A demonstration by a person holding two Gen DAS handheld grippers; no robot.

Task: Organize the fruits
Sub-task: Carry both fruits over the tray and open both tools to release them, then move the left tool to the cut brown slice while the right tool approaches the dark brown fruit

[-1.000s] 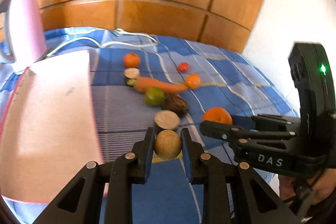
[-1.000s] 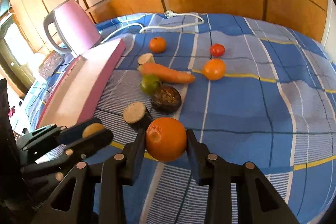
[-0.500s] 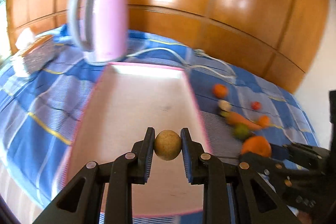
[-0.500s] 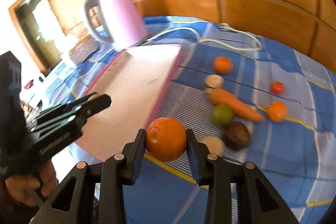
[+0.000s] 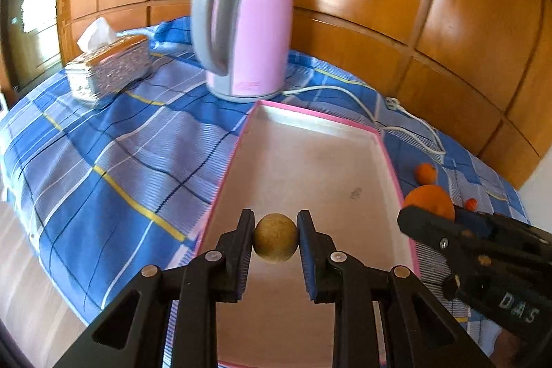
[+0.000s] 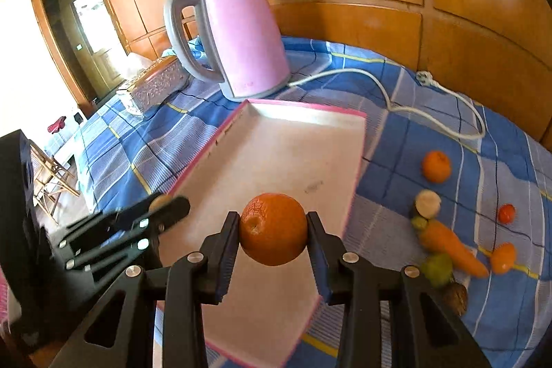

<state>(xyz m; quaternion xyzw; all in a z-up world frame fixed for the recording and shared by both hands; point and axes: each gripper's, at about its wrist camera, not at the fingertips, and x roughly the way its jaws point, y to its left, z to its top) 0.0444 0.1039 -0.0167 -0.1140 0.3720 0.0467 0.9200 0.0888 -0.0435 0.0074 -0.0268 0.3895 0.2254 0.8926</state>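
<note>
Left tool (image 5: 275, 238) clamps a tan ball (image 5: 275, 237), right tool (image 6: 273, 238) an orange (image 6: 273, 228); only the right view shows the carrot (image 6: 452, 247).

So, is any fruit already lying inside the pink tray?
No, the pink tray shows only its bare floor; the orange is clamped in the right gripper over it.

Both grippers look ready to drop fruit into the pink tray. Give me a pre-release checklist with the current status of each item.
1. Left gripper clamps the tan round fruit: ok.
2. Right gripper clamps the orange: ok.
3. Tan fruit sits over the pink tray floor: ok.
4. Orange sits over the tray floor: ok.
5. Tray floor free of other items: ok.
6. Height of each fruit above the tray suits a gentle release: cannot tell.
</note>
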